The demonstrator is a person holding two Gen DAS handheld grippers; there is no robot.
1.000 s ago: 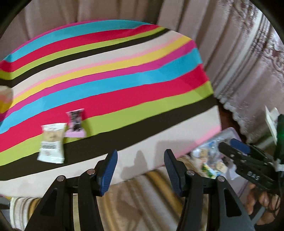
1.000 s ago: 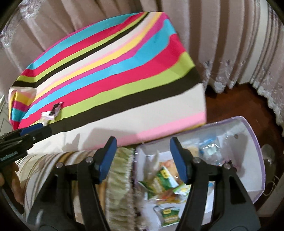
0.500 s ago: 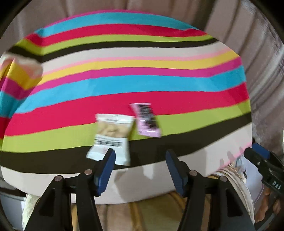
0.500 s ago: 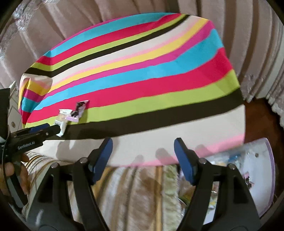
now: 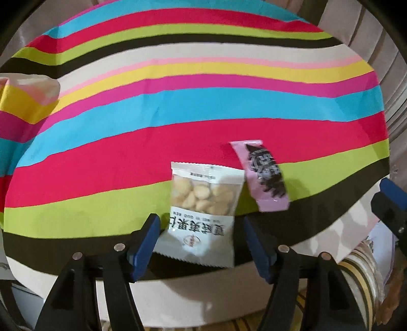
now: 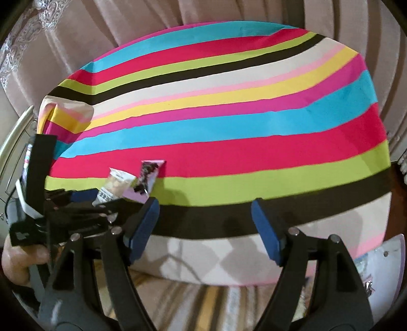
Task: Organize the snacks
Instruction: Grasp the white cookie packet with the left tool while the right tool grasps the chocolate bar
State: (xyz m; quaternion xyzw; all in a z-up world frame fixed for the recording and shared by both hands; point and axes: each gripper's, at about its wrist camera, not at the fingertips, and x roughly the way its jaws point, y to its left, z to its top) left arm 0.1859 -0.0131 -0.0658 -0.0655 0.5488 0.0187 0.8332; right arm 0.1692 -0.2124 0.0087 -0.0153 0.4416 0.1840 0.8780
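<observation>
Lying flat, white nut packet [image 5: 203, 214], clear window, beside pink packet [image 5: 264, 178]

Table draped in a bright striped cloth [image 6: 229, 107], one corner folded back, pleated beige curtains [image 6: 142, 23] behind, lace trim at upper left, striped rug [image 6: 203, 300] below

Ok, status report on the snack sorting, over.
Left gripper opening, white nut packet between its fingers, untouched. Right gripper opening, empty. Pink packet beside the white one on the striped cloth. Nothing in the way.
</observation>
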